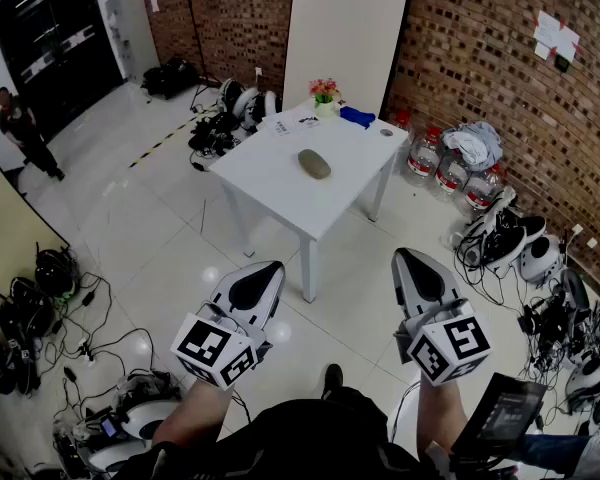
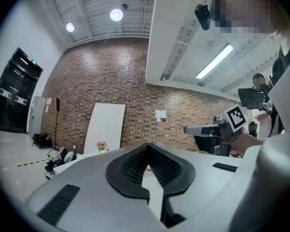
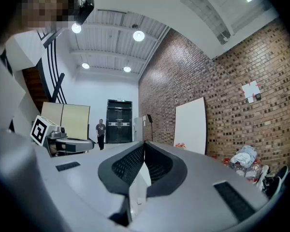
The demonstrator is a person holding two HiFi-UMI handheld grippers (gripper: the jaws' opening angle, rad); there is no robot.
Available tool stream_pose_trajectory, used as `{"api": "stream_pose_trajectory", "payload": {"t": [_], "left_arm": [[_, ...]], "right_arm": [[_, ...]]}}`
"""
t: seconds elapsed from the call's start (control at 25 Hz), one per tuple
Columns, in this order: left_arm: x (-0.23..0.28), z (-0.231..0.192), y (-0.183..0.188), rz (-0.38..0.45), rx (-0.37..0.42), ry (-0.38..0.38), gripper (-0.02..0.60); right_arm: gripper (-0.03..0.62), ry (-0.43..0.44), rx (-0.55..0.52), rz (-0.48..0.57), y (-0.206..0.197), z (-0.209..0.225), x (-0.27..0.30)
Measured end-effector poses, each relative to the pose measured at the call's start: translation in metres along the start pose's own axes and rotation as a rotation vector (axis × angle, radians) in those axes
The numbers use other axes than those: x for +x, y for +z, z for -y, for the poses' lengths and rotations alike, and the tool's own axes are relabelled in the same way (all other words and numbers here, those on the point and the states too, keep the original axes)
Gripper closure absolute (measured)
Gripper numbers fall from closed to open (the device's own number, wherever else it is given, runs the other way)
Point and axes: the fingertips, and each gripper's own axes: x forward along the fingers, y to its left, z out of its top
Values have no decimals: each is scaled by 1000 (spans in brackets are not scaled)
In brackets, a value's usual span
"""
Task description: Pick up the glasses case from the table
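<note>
**Step in hand: approach.** The olive-grey, oval, hard-shell glasses case (image 1: pixel 314 163) lies flat near the middle of the white square table (image 1: pixel 263 190). Nothing touches it.

**State of the tongs.** Both are held level on the near side of the table, well apart from it and over the floor.
- The left gripper (image 1: pixel 263 271) has its jaws closed tip to tip, with nothing between them.
- The right gripper (image 1: pixel 408 258) is closed in the same way and is empty.

**Position of the case.** It lies beyond the table's near corner, far ahead of both sets of tips and roughly between their two lines. Neither is within reach of it.

**Next move, as judged from here.**
1. Walk up to the table.
2. Spread one gripper's jaws wider than the case's short axis.
3. Lower that gripper over the middle of the case and close it.

The rounded shell looks smooth, so an off-centre grip may let it slip.

The small pot of pink flowers (image 1: pixel 324 92) and the blue cloth (image 1: pixel 358 117) sit at the table's far edge, well apart from the case.
</note>
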Motion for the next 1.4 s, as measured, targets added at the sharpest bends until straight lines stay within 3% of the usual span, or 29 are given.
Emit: {"api": "stream_pose_trajectory", "payload": {"t": [0.4, 0.64, 1.08, 1.4], "left_arm": [[125, -60, 1, -10, -17, 75, 578], [173, -113, -8, -29, -33, 92, 578], [267, -264, -18, -9, -54, 30, 578], [316, -340, -24, -26, -59, -20, 578]], "right_arm": [[594, 67, -4, -43, -10, 100, 93], [594, 100, 6, -66, -20, 124, 166], [594, 57, -18, -100, -30, 153, 345], [592, 27, -13, -118, -32, 167, 438]]}}
